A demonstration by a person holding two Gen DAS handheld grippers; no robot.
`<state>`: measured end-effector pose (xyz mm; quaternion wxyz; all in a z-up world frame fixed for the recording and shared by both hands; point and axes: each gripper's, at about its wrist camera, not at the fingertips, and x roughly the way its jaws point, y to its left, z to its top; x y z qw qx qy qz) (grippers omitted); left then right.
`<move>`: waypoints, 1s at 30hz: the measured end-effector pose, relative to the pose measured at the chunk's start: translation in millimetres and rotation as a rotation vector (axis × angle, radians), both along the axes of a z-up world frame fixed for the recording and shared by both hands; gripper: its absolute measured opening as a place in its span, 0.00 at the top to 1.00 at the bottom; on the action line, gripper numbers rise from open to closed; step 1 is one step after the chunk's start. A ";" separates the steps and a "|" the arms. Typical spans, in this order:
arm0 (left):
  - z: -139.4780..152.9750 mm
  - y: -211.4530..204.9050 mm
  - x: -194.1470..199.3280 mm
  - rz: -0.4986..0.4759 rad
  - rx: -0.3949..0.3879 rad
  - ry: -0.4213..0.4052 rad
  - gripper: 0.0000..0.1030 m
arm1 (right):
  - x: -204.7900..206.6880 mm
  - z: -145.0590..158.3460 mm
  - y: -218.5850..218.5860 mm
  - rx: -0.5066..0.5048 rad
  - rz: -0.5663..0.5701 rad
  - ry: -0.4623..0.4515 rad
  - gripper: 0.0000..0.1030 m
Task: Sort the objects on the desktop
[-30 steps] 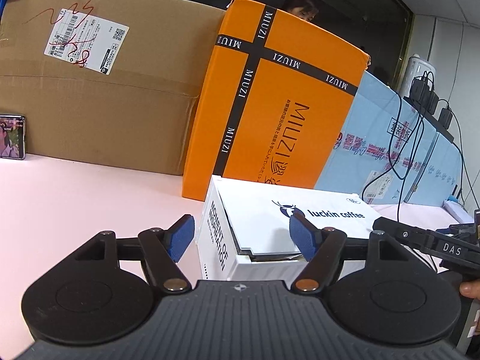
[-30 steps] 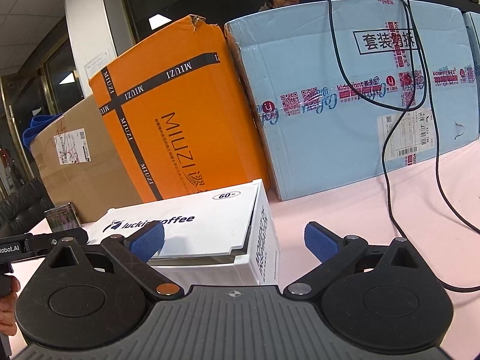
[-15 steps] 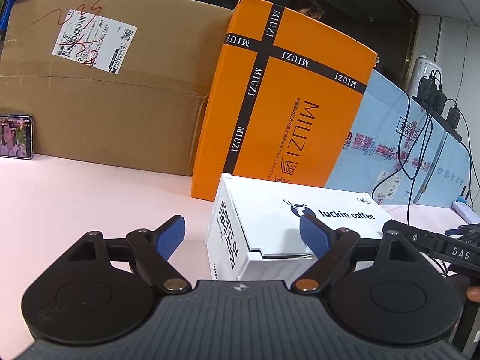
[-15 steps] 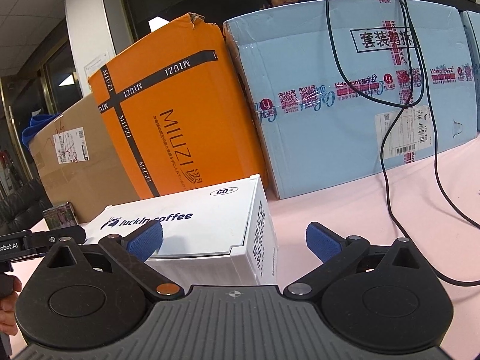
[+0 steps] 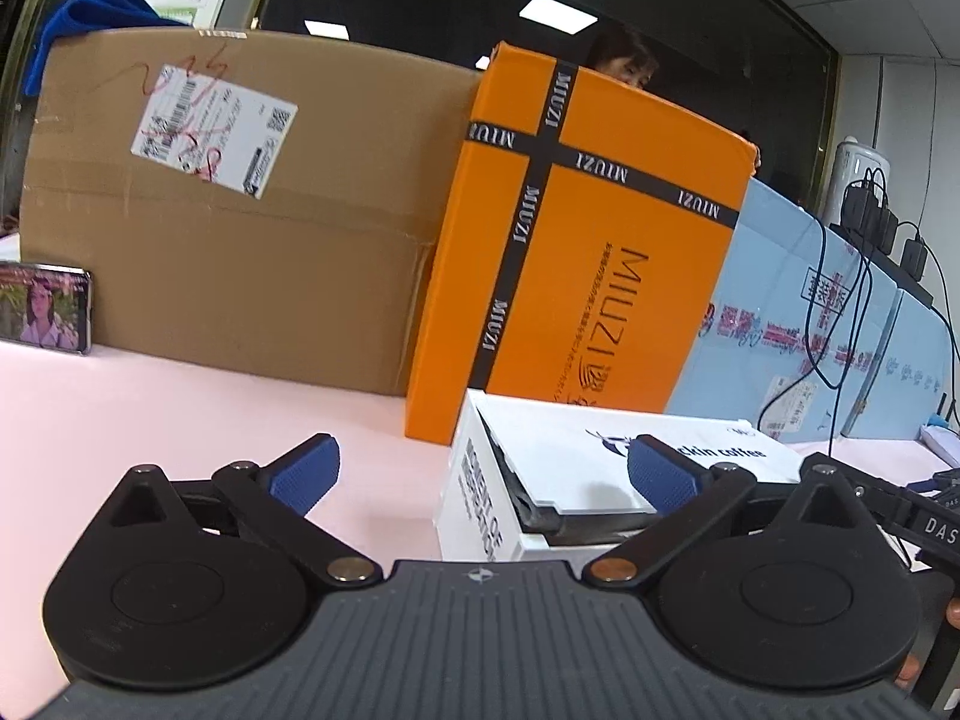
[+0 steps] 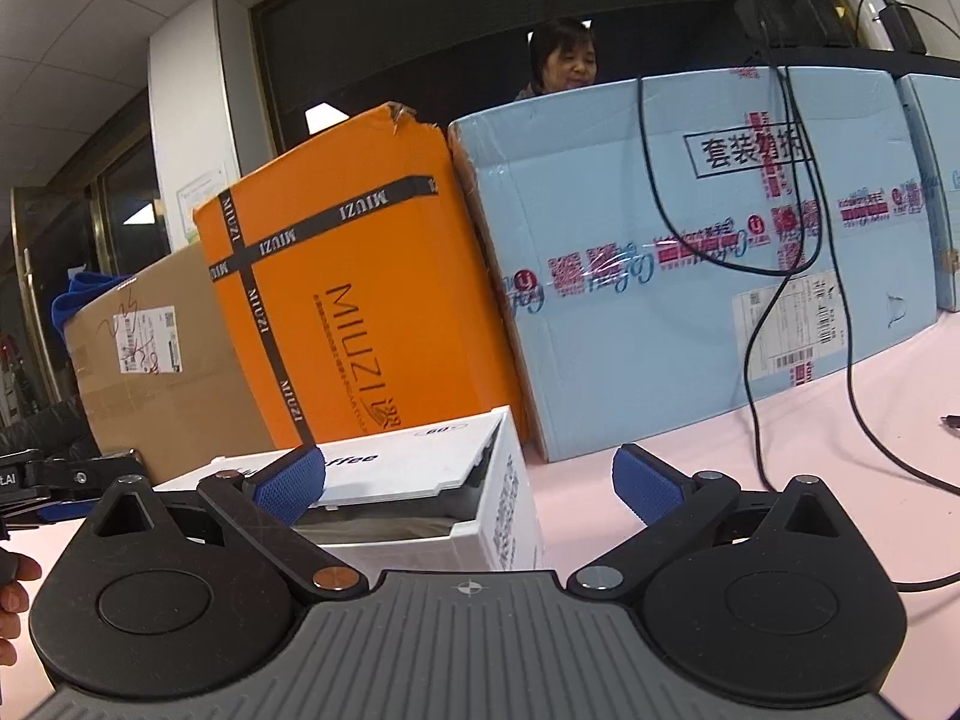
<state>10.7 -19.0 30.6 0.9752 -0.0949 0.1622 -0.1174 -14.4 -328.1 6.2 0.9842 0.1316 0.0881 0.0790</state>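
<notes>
Lifting since earlier: white box lid (image 5: 606, 456), dark gap showing.
Hovering spread apart: left gripper (image 5: 483, 471), right gripper (image 6: 468, 480), lid corners between fingers.

Setting: office. Panelled ceiling with recessed lights (image 5: 555, 7); pink tabletop (image 5: 180, 414) backed by shipping cartons (image 5: 240, 240); chargers and cables (image 5: 864, 222) along partition.

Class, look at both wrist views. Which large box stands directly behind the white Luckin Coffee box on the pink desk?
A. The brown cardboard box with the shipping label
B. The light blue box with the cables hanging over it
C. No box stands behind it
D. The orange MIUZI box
D: in both views the orange MIUZI box rises right behind the white Luckin Coffee box, between the other two.
</notes>
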 end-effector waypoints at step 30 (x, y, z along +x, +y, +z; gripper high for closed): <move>-27.6 52.3 4.3 0.267 0.278 -0.036 0.00 | -7.0 -12.6 -35.4 -0.243 -0.310 0.084 0.00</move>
